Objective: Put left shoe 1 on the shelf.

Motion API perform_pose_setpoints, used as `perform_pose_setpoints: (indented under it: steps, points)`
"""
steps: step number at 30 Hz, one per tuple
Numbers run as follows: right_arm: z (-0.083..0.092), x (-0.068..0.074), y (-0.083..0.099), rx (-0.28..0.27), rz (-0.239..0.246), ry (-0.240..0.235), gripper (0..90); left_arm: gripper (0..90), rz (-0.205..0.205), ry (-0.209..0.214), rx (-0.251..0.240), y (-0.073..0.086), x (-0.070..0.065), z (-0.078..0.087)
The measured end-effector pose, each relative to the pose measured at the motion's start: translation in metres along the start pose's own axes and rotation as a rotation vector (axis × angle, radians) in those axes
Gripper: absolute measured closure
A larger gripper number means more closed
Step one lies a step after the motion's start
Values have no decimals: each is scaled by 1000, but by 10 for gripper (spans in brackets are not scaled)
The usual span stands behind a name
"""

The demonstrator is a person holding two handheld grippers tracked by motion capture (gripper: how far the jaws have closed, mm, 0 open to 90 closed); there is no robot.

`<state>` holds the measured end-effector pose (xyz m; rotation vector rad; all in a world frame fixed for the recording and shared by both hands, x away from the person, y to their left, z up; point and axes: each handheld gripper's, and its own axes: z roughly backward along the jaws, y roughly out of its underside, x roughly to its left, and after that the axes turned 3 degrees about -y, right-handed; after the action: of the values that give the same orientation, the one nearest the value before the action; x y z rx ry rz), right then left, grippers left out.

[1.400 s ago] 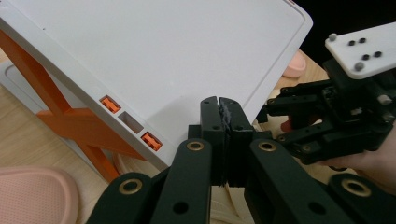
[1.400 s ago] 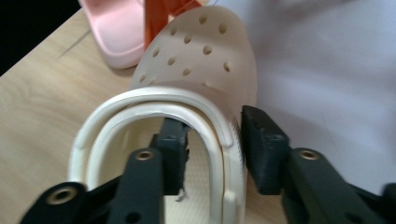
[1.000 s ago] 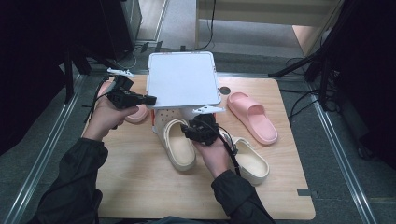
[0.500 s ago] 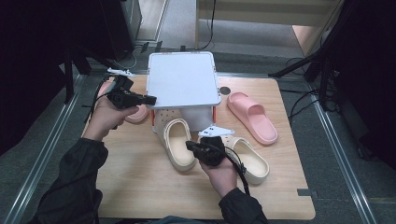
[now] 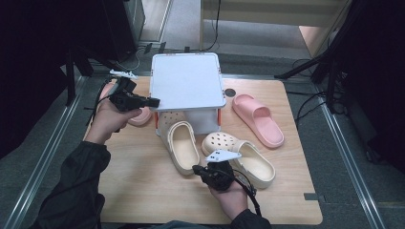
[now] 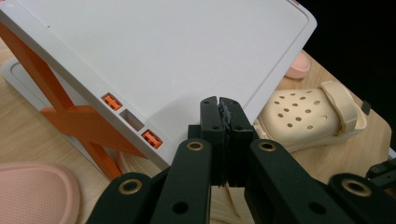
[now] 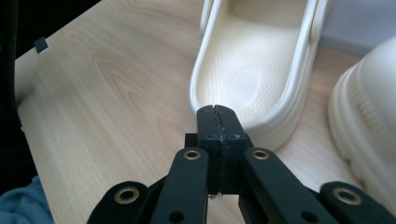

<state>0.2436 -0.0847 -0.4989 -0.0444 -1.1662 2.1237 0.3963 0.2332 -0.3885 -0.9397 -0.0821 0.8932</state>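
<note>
The left gripper [image 5: 154, 101] is held at about nine o'clock of the table [image 5: 143, 191], its jaws pressed together with nothing between them. In the left gripper view its closed tips [image 6: 219, 105] are seen against the near edge of the grey tray top [image 5: 187, 81] of a small stand with orange legs [image 6: 70, 116].

The right gripper [image 5: 197, 169] is held at about six o'clock, low over the wood; its jaws have just been closing and are now clenched on nothing. In the right gripper view the closed tips [image 7: 217, 114] are set just before the heel end of the left cream clog [image 7: 252, 74], whether touching it or not cannot be told.

That clog [image 5: 182, 145] is laid near the table's centre, opening upward, its toe tucked under the stand. The second cream clog [image 5: 241, 155] is placed just beside it toward four o'clock, toe holes showing. A pink slide [image 5: 258, 118] is seen at two o'clock, and another pink slide [image 5: 138, 117] is partly hidden under the left hand [image 5: 107, 121] at nine o'clock.
</note>
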Motion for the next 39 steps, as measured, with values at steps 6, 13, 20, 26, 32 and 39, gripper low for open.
perform_pose_setpoints:
  steps: [6, 13, 20, 26, 32, 39]
  points:
    - [-13, -1, 12, 35, 24, 13, 900, 894, 3, -11, 5, 0, -1, 0]
    - [-22, -2, 9, 35, 20, 16, 900, 895, 6, -8, 6, 0, -1, 0]
    - [-29, 7, 1, 34, 50, -2, 900, 895, 9, -7, 6, 0, -1, 0]
    - [-36, 11, -12, 27, 65, -11, 900, 895, 9, -14, 7, -1, -2, 0]
    - [-44, 5, -27, 27, 30, -7, 900, 895, 10, -9, 6, 0, -1, 0]
    - [-59, -1, -42, 43, 29, -8, 900, 894, 20, -4, 5, 0, 0, 0]
